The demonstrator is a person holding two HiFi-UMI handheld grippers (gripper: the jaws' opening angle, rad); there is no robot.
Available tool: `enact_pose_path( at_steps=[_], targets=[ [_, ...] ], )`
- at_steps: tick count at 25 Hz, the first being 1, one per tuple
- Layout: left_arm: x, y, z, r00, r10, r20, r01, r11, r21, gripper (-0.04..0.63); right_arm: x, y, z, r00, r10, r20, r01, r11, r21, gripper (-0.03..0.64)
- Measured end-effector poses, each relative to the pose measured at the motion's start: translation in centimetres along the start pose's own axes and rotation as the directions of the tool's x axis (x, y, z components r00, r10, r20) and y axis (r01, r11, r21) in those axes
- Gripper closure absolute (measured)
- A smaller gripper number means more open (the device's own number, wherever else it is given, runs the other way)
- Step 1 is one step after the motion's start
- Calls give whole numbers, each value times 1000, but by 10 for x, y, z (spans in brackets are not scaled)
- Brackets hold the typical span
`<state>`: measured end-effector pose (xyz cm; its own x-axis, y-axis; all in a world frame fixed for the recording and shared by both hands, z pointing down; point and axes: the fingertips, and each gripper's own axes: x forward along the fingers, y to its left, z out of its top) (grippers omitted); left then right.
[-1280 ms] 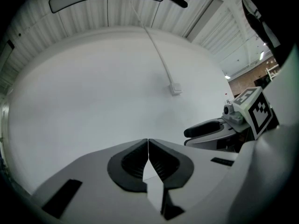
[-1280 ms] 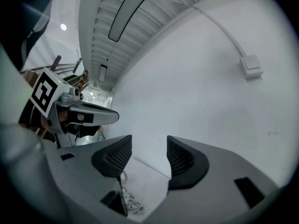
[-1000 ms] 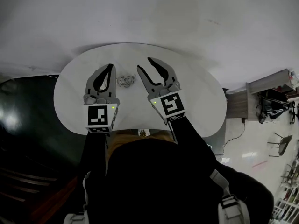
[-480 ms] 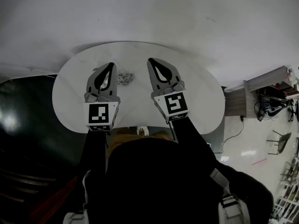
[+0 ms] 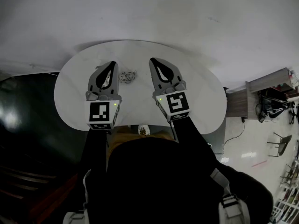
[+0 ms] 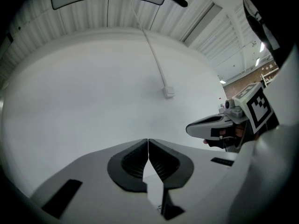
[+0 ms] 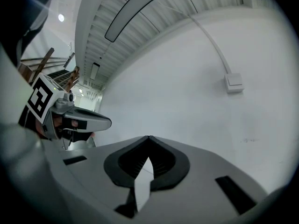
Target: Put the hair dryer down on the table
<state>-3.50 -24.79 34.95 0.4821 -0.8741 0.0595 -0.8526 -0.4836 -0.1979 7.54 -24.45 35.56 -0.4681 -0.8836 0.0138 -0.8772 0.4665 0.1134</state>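
No hair dryer shows in any view. A round white table (image 5: 201, 97) lies below me. On it, between the two grippers near their tips, rests a small grey-white bundle (image 5: 126, 77); what it is I cannot tell. My left gripper (image 5: 112, 63) hovers over the table's left half, its jaws shut with nothing between them (image 6: 148, 140). Over the middle is my right gripper (image 5: 153, 59), also shut and empty (image 7: 148, 137). Both point level toward the white wall. Each gripper view shows the other gripper from the side: the right one (image 6: 210, 125) and the left one (image 7: 93, 122).
The white wall ahead carries a thin cable duct ending in a small box (image 6: 168, 92) (image 7: 233, 82). A wooden cabinet (image 5: 266, 90) and a chair (image 5: 280, 143) stand to the right on a light floor. Dark flooring (image 5: 23, 125) lies left of the table.
The right gripper's jaws stood apart a second ago and are now closed on nothing. Both grippers sit almost where they were.
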Motion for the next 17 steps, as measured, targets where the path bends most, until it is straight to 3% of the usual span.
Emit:
enact_pose_path(
  at_steps=[17],
  targets=[
    [1, 9, 1, 1000, 16, 5, -16, 1000, -9, 578, 8, 4, -5, 1000, 11, -8, -11, 1000, 3, 591]
  ],
)
